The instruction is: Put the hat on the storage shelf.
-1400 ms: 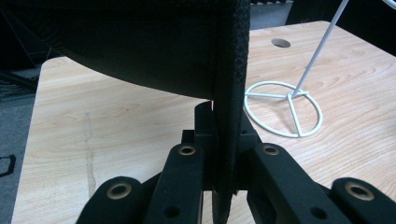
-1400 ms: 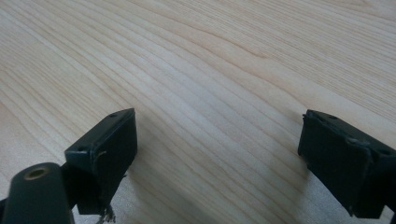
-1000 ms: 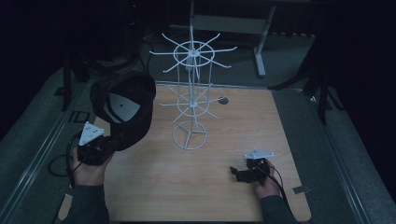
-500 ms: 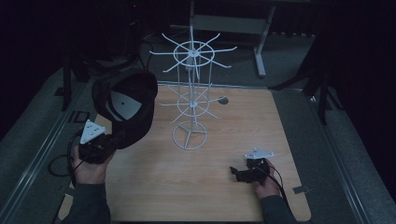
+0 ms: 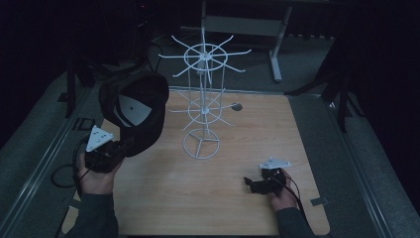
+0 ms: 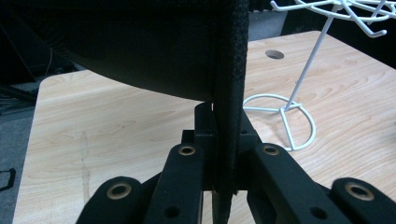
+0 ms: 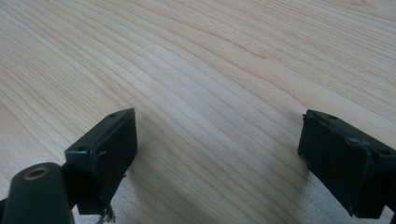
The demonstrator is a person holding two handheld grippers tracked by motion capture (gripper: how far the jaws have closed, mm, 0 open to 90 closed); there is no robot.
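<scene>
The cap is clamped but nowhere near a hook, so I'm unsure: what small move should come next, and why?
Probably lift the cap toward the white wire rack. The left tool grips its edge, the rack's hooks are bare, and the right tool rests open on the table.

Matt black cloth cap [image 5: 133, 113], pale wood-grain table [image 5: 247, 139].
</scene>
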